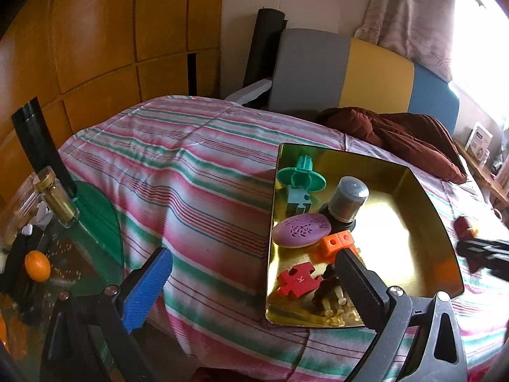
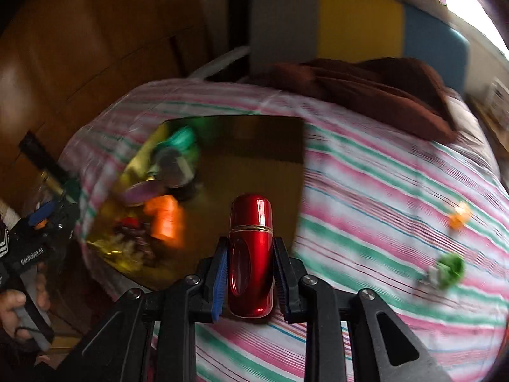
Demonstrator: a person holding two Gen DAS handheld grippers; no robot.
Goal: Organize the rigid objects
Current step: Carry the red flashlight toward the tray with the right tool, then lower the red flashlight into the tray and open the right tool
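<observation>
The right tongs [image 2: 250, 267] are gripping a glossy red capsule-shaped case [image 2: 251, 251] tightly between blue pads, holding it over the near edge of the gold tin [image 2: 254, 146] lying on the striped bed [image 2: 397, 191]. At nine o'clock, the left tongs [image 1: 254, 278], with "GenRobot.AI" showing on the body, are standing wide apart and empty. Inside the tin, a red puzzle piece [image 1: 296, 281] is showing a letter "K".

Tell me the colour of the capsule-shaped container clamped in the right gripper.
Glossy red container with a thin gold band, clearest in the right wrist view.
</observation>
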